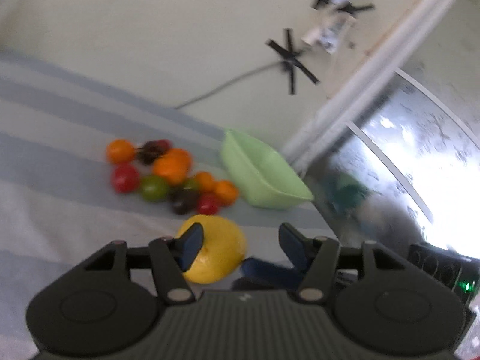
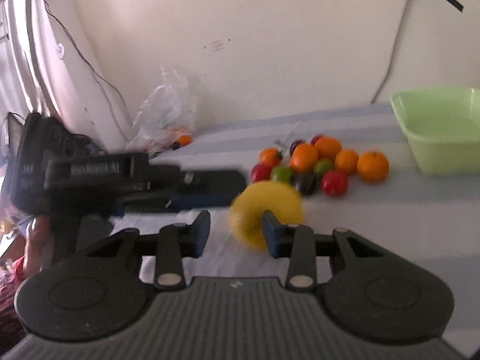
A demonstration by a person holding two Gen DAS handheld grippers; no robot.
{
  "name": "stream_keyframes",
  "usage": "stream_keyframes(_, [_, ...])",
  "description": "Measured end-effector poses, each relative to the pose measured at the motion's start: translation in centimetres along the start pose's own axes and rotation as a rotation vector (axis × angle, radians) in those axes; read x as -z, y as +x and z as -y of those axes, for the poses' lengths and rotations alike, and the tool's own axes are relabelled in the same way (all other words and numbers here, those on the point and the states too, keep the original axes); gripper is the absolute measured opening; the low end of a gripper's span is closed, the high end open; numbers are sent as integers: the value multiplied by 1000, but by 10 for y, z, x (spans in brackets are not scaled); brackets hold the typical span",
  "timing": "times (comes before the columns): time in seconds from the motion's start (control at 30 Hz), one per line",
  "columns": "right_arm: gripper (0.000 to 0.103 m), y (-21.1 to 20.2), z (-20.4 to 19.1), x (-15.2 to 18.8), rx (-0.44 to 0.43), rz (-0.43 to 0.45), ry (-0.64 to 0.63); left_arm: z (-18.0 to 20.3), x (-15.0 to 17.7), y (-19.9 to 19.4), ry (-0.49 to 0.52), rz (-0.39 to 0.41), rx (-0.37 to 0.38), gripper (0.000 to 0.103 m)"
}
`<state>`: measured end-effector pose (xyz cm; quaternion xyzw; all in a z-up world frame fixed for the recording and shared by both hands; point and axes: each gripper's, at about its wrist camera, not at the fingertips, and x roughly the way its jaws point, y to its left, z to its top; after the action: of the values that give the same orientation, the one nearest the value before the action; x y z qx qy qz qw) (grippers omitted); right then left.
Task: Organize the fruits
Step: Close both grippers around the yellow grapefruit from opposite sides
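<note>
A pile of small fruits [image 1: 171,177] lies on the striped cloth: oranges, red and green ones, dark ones. It also shows in the right wrist view [image 2: 315,162]. A light green bowl [image 1: 264,174] stands empty to the right of the pile, and shows in the right wrist view [image 2: 441,132]. A yellow lemon [image 1: 219,249] lies nearest. My left gripper [image 1: 240,246] is open with the lemon by its left finger. My right gripper [image 2: 235,234] is open, the lemon [image 2: 267,207] just beyond its right finger. The left gripper's body [image 2: 120,177] shows at the left of the right wrist view.
A clear plastic bag [image 2: 165,111] with a little fruit lies at the back against the wall. A cable [image 1: 228,84] and black tape crosses [image 1: 291,57] are on the wall. A window frame [image 1: 390,138] stands at the right. A curtain [image 2: 27,60] hangs at the left.
</note>
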<state>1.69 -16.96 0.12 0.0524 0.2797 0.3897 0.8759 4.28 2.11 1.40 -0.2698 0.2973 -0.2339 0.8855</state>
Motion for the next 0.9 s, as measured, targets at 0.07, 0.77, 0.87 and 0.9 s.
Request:
stream_keyframes(0.07, [43,-4,-4,7,53,17,-43,9,0,7,47,3,0,57])
stream_keyframes(0.77, [79,0,3,4,138,9,-256,-16,-6,-10,-29,-12,-38,90])
stream_keyframes(0.87, [79,8,9,-8,80,-8,-215,-26,-6,1,-82,-34,8,78])
stream_keyframes(0.9, [79,10,10,-10,67,-12,-205,-27,-6,5,-95,-45,28,70])
